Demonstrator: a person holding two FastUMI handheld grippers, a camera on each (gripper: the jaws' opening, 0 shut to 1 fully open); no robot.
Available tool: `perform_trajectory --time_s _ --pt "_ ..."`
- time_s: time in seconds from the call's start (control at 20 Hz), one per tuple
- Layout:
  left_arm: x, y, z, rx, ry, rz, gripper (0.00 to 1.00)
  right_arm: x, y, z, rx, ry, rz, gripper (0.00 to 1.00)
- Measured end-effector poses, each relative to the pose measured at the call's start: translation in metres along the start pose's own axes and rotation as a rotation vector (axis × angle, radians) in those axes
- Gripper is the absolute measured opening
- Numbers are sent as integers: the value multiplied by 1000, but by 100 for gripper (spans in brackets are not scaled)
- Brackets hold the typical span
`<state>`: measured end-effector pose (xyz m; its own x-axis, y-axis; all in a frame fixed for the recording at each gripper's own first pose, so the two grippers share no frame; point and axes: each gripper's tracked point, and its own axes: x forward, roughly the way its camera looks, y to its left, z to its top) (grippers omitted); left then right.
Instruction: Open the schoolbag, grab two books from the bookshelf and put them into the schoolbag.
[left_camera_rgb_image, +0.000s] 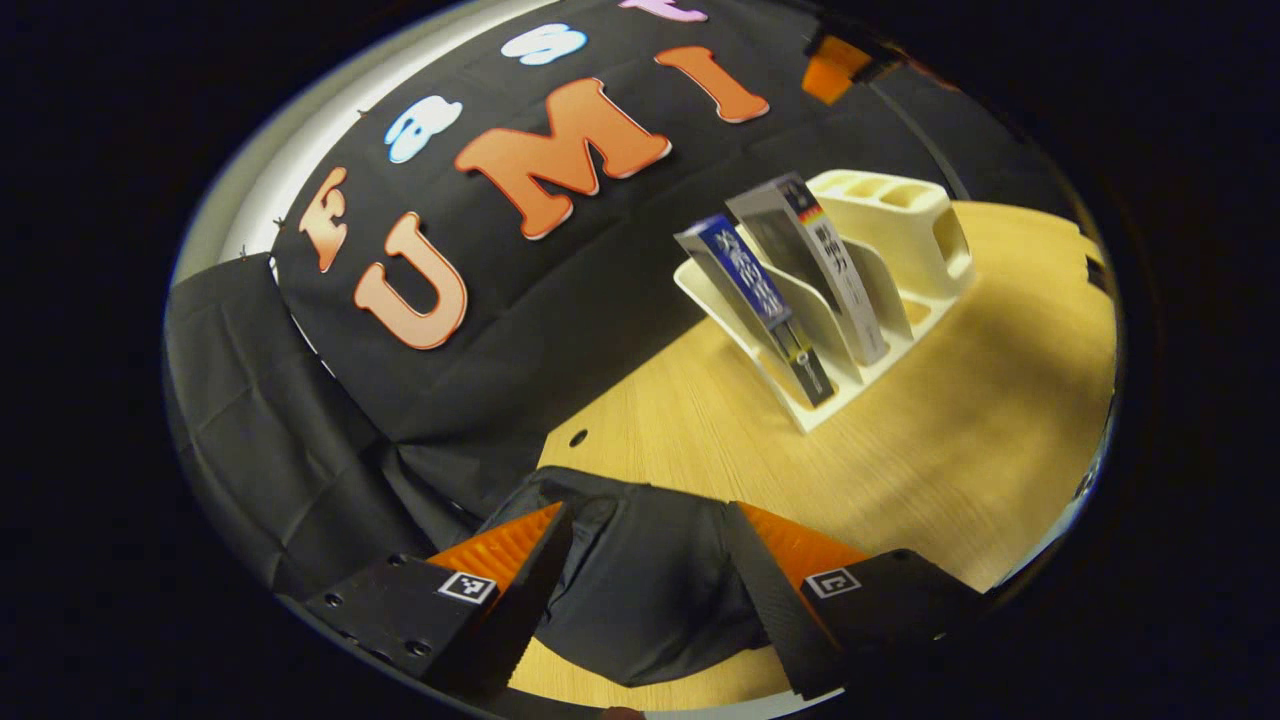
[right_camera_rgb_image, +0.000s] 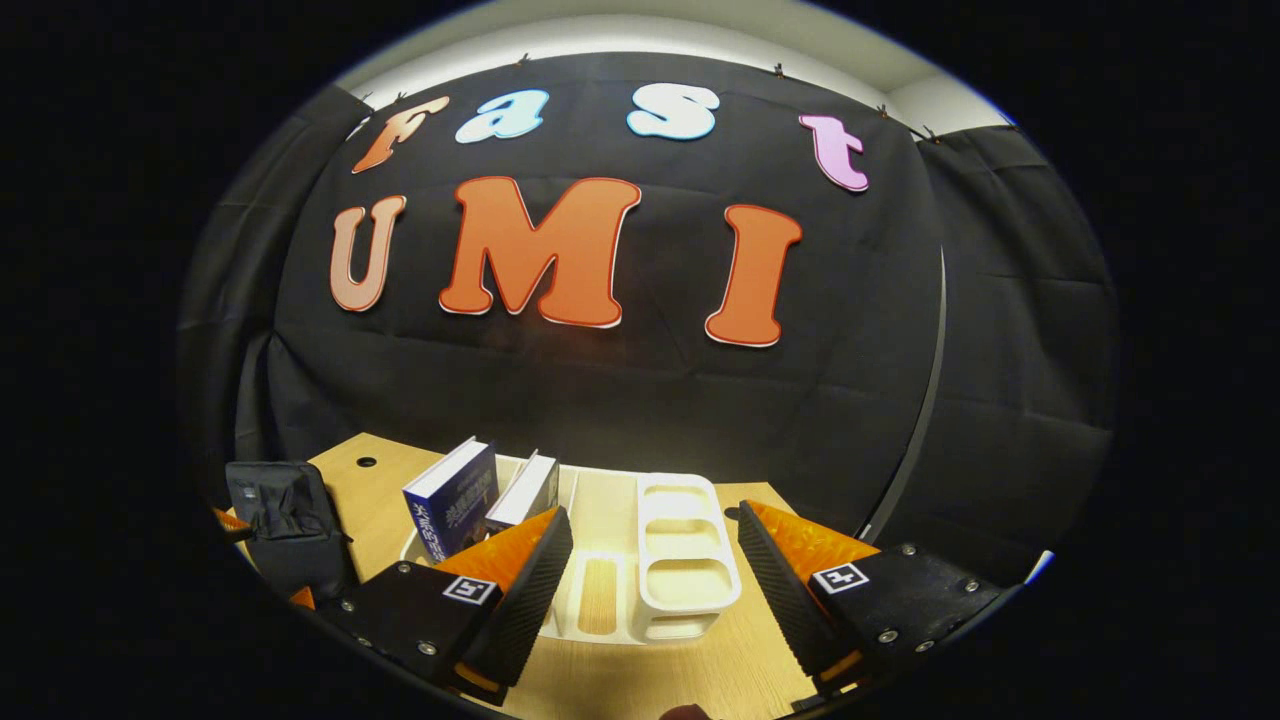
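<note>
Right in front of your left claw (left_camera_rgb_image: 650, 590) sits the black schoolbag (left_camera_rgb_image: 650, 600). The claw is spread wide, with one finger on each side of the soft top of the bag. You cannot tell from here if the fingers touch the cloth, but they are not squeezing it. It looks like you are lined up to pinch the top and pull the bag open, so that step seems not done yet.

The bag rests on the wooden counter (left_camera_rgb_image: 960, 440). A little farther back on the counter stands the white bookshelf (left_camera_rgb_image: 900, 260). Two books lean in its slots: a blue book (left_camera_rgb_image: 750, 290) at the outer end and a grey book (left_camera_rgb_image: 820, 260) just beside it. They lean because the slots are slanted, and that keeps their top edges up where a claw can reach them.

Your right claw (right_camera_rgb_image: 655, 585) is also spread wide and holds nothing. It hangs over the counter, close to the bookshelf (right_camera_rgb_image: 690, 560), with the cup-like end of the shelf between its fingers. The blue book (right_camera_rgb_image: 450, 500) and its neighbour (right_camera_rgb_image: 525, 490) are a bit to the left of it. Farther left the schoolbag (right_camera_rgb_image: 285, 525) sits near the counter edge, well apart from this claw. That claw seems to be waiting near the books until the bag is open.
</note>
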<state>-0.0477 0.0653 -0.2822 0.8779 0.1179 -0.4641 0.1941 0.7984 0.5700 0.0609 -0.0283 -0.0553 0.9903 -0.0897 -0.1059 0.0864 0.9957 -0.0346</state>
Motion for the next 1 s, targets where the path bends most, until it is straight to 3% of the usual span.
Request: perform_trajectory --time_s 0.25,0.55,1.0 --pt "9 -7 -73 80 220 18 98 15 -12 -7 14 12 5 98" --pt "12 -7 -82 186 234 51 98 23 -21 -10 18 16 20 98" --pt "27 0 -78 222 265 88 96 23 -31 -10 28 1 47 98"
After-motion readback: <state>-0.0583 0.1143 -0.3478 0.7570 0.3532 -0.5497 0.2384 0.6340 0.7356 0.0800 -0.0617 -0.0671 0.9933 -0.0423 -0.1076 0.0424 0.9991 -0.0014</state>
